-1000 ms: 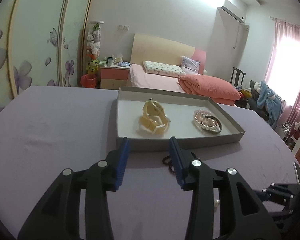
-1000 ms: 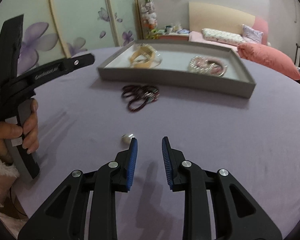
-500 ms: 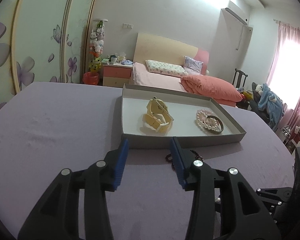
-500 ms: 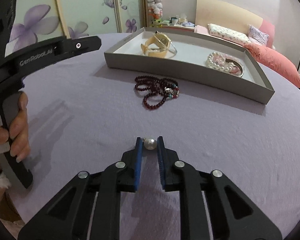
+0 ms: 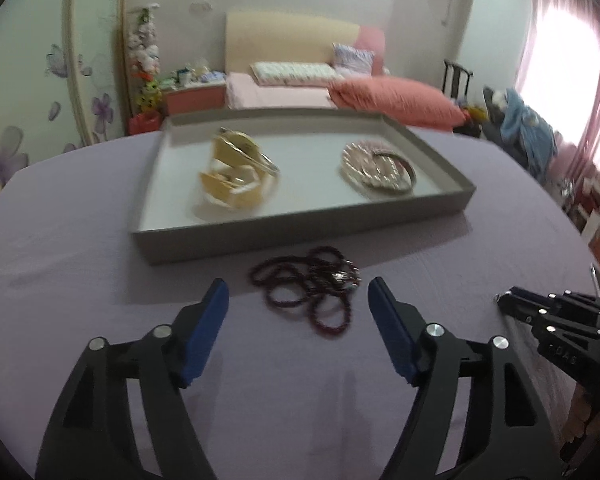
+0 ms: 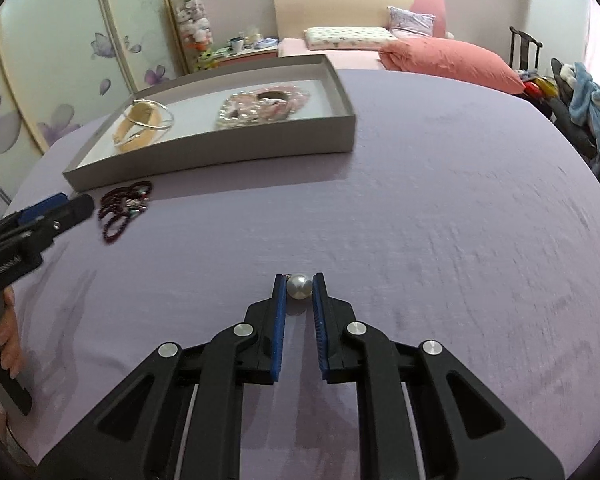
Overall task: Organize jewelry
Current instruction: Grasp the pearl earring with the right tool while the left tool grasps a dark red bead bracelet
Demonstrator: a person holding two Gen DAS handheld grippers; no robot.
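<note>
We see the right gripper (image 6: 299, 286) with its blue-padded fingers (image 6: 279, 320) pinching a small round white pearl (image 6: 299, 287) at the tips, just above the lilac cloth-covered tabletop (image 6: 440, 220). The left gripper (image 5: 298, 300) has its blue fingers (image 5: 204, 336) spread wide, nothing between them, hovering just short of a tangled dark red bead bracelet (image 5: 312, 288) lying on the tabletop. Just beyond the beads sits a shallow grey rectangular cardboard tray (image 5: 300, 232); the beads lie outside it, near its front wall. Inside the tray, on the left, we see a cream and gold wristwatch (image 5: 236, 176), on the right a coil of pinkish white pearl strands (image 5: 376, 168), the two well apart. In the left view the right gripper's black body shows at the right edge. Behind the tabletop, a bed with a salmon-pink duvet (image 6: 448, 62).
</note>
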